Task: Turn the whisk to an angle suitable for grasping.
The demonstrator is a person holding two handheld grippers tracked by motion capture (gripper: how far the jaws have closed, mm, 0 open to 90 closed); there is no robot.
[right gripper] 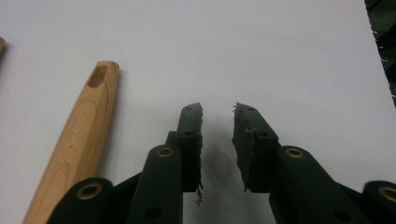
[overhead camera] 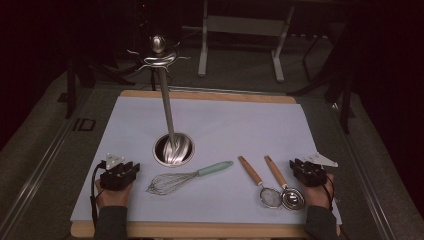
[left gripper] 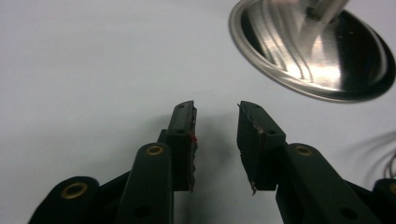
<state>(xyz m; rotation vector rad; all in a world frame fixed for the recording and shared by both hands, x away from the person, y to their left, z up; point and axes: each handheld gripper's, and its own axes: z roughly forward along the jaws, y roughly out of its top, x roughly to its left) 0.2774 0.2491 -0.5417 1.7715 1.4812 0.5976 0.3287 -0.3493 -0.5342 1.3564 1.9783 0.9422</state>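
The left gripper (overhead camera: pixel 121 172) rests on the desk (overhead camera: pixel 210 229) at the near left, its jaws apart with nothing between them. In the left gripper view those jaws hang over bare white sheet, and the round steel base (left gripper: pixel 312 51) of the stand lies just ahead and to the right. The right gripper (overhead camera: pixel 306 170) rests at the near right edge of the sheet (overhead camera: pixel 240 125), jaws likewise apart and empty; in the right gripper view one wooden handle (right gripper: pixel 77 140) lies just to the left of them, not touching.

Three utensils lie between the two grippers. One whisk (overhead camera: pixel 187 177) with a pale green handle lies nearest the left gripper, wire head toward it, handle pointing away to the right. One small mesh strainer (overhead camera: pixel 270 196) and one metal spoon-like scoop (overhead camera: pixel 293 196), each with a wooden handle, lie side by side near the right gripper, their heads toward the person and close together, handles slanting up and to the left.

One stand (overhead camera: pixel 167 105) rises from the middle of the sheet: a slim steel pole on a round base, topped by a knob and a ring of curved hooks (overhead camera: pixel 159 57). The exact number of hooks cannot be told. Nothing hangs on them.

Two hands hold the two grippers, and one cable trails from each. Beyond the desk, carpeted floor and one pale metal frame (overhead camera: pixel 240 37) stand in the dim background.
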